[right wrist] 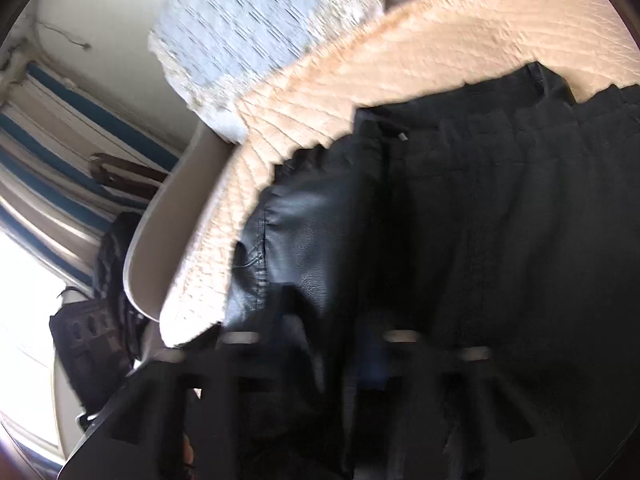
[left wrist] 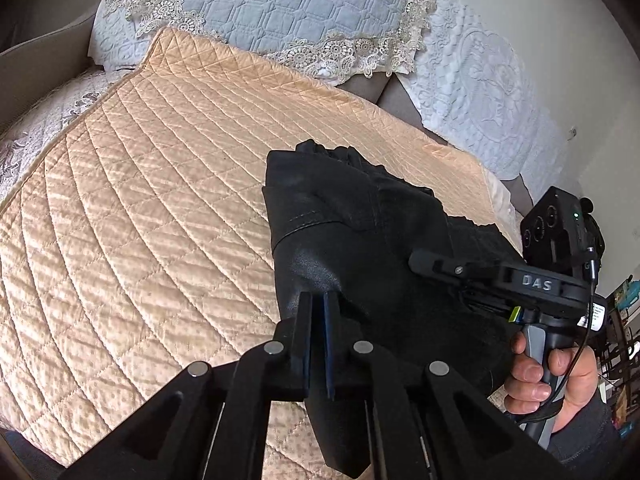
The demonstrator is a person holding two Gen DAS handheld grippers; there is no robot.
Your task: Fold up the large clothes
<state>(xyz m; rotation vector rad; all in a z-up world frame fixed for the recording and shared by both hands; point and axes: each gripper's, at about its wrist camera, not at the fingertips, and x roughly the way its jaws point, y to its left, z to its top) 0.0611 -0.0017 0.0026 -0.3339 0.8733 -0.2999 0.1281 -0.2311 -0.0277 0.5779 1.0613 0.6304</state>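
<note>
Grippers first. Left gripper (left wrist: 319, 300) pinched nearly flat on a fold of black leather-look garment (left wrist: 352, 232), cloth running down between the two dark fingers and hanging below them. Right gripper (left wrist: 424, 261) reaching in from the right side of the left wrist view, fingers lying against the same garment near its upper edge, bare hand (left wrist: 552, 376) wrapped round the handle. From the right wrist view, blurred by motion, fingers narrow and dark cloth bunched between them, so probably gripping, though not certain.

Garment lifted clear in front, gathered into pleats at the top, smooth panel with a stitched seam facing the left camera. Held above the near right part of a peach quilted cover (left wrist: 140, 220), which spreads flat and wide over the seat. Beyond the cover, a pale blue quilted cushion (left wrist: 280, 4) with lace trim, and a white embossed throw (left wrist: 480, 92) to the right, both well apart from the garment.

Judged as mid-fold, garment being carried or shaken out before laying down. To do this well: keep both pinches firm, draw the grippers apart until the top edge runs taut and level, lower onto the open middle of the cover, smooth side down, seam straight, then release only once cloth rests flat.
</note>
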